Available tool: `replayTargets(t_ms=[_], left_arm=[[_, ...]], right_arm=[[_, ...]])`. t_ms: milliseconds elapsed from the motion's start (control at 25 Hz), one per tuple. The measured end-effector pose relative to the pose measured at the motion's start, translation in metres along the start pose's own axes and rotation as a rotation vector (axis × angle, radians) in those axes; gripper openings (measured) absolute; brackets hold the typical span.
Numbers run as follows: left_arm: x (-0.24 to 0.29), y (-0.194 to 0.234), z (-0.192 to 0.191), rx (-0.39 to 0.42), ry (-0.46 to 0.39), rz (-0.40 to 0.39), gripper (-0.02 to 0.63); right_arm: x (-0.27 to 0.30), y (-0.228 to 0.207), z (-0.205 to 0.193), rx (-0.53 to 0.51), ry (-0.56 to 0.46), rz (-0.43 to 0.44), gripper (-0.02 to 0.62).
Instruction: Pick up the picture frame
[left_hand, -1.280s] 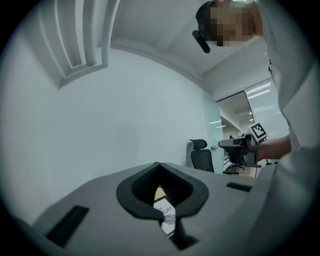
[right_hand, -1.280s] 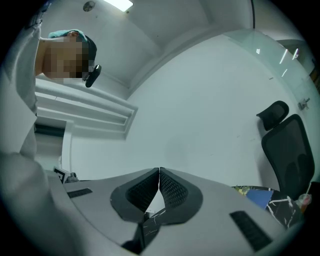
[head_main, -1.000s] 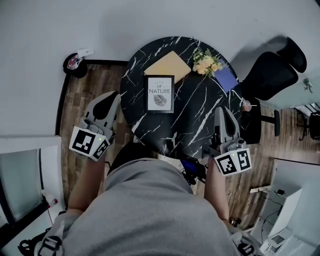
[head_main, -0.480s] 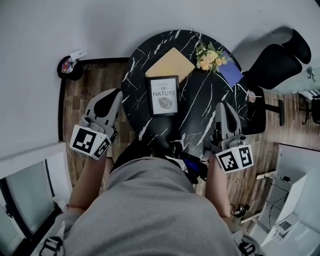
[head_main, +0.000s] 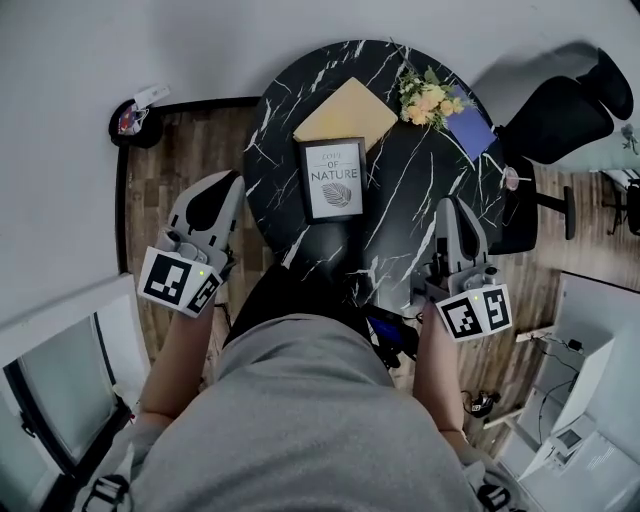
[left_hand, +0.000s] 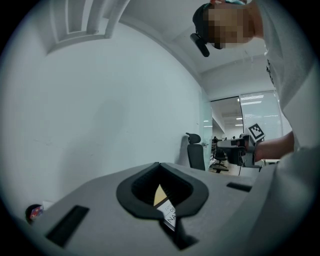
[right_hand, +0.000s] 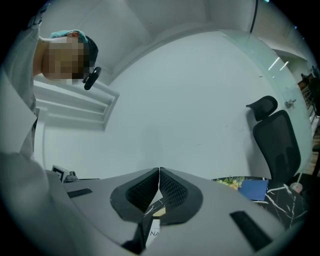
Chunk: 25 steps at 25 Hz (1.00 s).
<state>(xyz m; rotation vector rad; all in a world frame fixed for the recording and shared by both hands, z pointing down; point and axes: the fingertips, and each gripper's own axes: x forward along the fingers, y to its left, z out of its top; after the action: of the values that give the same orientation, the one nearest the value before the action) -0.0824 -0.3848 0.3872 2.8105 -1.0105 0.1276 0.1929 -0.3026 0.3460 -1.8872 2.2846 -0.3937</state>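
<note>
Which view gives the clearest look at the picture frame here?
Head view: the whole picture frame lies face up on the black table. Both gripper views catch only a sliver of it past their jaws.

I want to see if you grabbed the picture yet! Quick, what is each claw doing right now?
Left claw: closed, holding nothing.
Right claw: closed, holding nothing.

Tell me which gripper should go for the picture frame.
Probably left: the left gripper sits level with the picture frame, slightly nearer than the right gripper. Both are shut.
</note>
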Motion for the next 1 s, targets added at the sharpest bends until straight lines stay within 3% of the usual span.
replayTargets(t_ms=[1000], left_arm=[[-0.008,-0.027,0.010,-0.012,-0.025,0.104,0.007]], right_arm=[[0.002,-0.030,0.020,-0.017,0.021,0.084,0.026]])
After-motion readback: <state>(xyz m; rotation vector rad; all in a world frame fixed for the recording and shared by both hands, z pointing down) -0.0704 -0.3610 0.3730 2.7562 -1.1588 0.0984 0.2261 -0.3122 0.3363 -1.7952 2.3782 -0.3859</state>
